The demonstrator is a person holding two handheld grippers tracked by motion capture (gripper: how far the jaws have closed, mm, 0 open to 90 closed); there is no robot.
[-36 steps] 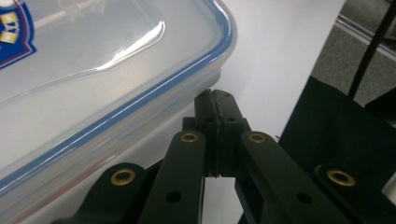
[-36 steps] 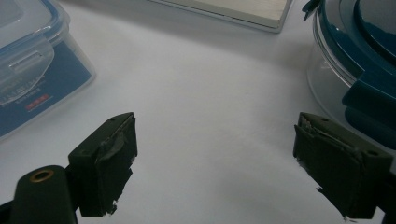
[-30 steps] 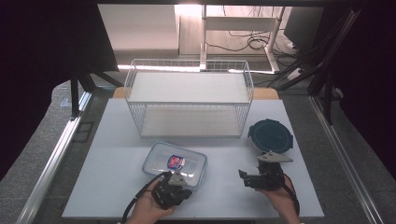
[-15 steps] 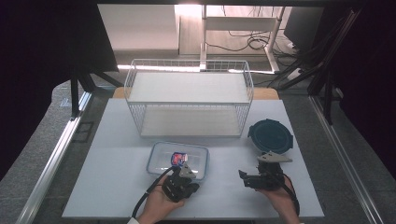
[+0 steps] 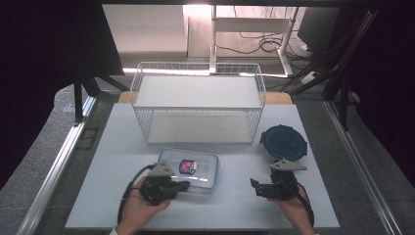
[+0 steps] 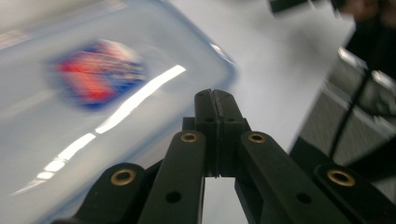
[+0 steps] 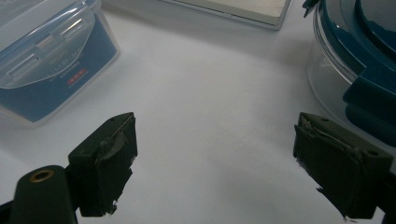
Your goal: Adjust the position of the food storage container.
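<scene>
The clear box (image 5: 189,169) looks light, hard and slippery; its near edge should be gripped. The left gripper (image 5: 182,186) is shut, empty; the right gripper (image 5: 254,185) is wide open, empty.

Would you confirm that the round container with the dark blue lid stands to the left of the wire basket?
Not quite: the round container stands at the front right corner of the wire basket, near the right tool. The rectangular box sits front and left. The high view shows this.

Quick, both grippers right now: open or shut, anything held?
Left gripper: shut, nothing between its jaws, beside the clear rectangular container.
Right gripper: open, holding nothing, over bare table.
</scene>
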